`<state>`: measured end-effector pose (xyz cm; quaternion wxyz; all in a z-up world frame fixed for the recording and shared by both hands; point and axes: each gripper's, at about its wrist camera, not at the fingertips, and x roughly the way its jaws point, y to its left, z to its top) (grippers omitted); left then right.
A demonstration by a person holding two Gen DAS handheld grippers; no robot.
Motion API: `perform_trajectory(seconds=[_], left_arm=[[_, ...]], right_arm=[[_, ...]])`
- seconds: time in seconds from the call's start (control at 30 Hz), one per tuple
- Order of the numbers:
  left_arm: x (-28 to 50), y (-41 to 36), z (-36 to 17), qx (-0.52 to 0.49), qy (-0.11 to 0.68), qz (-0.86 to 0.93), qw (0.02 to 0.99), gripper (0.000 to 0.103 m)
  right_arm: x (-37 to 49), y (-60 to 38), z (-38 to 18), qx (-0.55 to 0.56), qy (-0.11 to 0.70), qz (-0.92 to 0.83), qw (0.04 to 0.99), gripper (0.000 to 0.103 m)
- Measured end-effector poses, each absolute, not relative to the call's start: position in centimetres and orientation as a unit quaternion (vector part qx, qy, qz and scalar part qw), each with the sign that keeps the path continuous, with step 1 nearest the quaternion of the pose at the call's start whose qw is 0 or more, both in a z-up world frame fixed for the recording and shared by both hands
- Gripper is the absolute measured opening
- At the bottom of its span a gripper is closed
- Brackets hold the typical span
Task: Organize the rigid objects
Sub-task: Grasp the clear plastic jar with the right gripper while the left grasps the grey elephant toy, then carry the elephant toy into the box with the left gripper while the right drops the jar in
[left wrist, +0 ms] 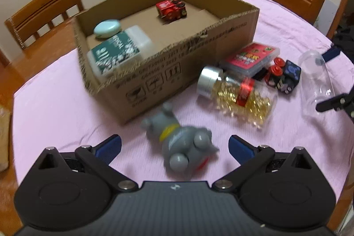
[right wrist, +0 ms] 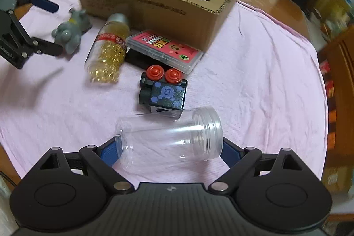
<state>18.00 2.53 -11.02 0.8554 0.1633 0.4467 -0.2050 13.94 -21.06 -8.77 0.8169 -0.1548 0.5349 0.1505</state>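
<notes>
A pink cloth (left wrist: 55,103) covers the table, and a cardboard box (left wrist: 177,63) with no lid sits on it. Inside the box are a red toy train (left wrist: 170,9), a round pale green case (left wrist: 107,28) and a white tub with a green label (left wrist: 118,49). The left gripper (left wrist: 174,145) hangs over a grey toy elephant (left wrist: 181,143) that lies on its side near the front of the box. Its blue fingers (left wrist: 110,146) stand wide apart, one on each side of the toy, and do not touch it. The right gripper (right wrist: 170,147) is down around a clear empty jar (right wrist: 168,136) that lies on its side with its open screw mouth to the right. Its fingers (right wrist: 108,150) sit just beside the two ends of the jar (I cannot tell if they press on it yet). Beyond the jar, a black toy block with red knobs (right wrist: 163,90) rests on the cloth. Behind that lies a flat pink card case (right wrist: 163,48), close to the box. Next to it is a bottle of gold capsules (right wrist: 107,52) with a silver cap, also lying down.
</notes>
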Motion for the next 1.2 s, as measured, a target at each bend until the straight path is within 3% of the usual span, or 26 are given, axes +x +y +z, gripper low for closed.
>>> perform_trajectory(seconds=[0.27, 0.53, 0.77, 1.2], left_arm=[[18.9, 1.7, -11.5, 0.171, 0.456, -0.290, 0.824, 0.101], [17.5, 1.1, -11.9, 0.259, 0.443, -0.329, 0.793, 0.101], [18.6, 1.7, -12.8, 0.264, 0.445, -0.332, 0.788, 0.081], [18.0, 1.6, -10.8, 0.249, 0.457, -0.320, 0.791, 0.079]], right_arm=[[13.6, -20.7, -9.2, -0.135, 0.547, 0.137, 0.815, 0.094], [13.7, -20.8, -8.9, -0.132, 0.544, 0.145, 0.816, 0.094], [13.8, -20.8, -8.7, -0.139, 0.540, 0.142, 0.818, 0.094], [13.5, -21.0, -7.8, -0.125, 0.530, 0.130, 0.829, 0.094]])
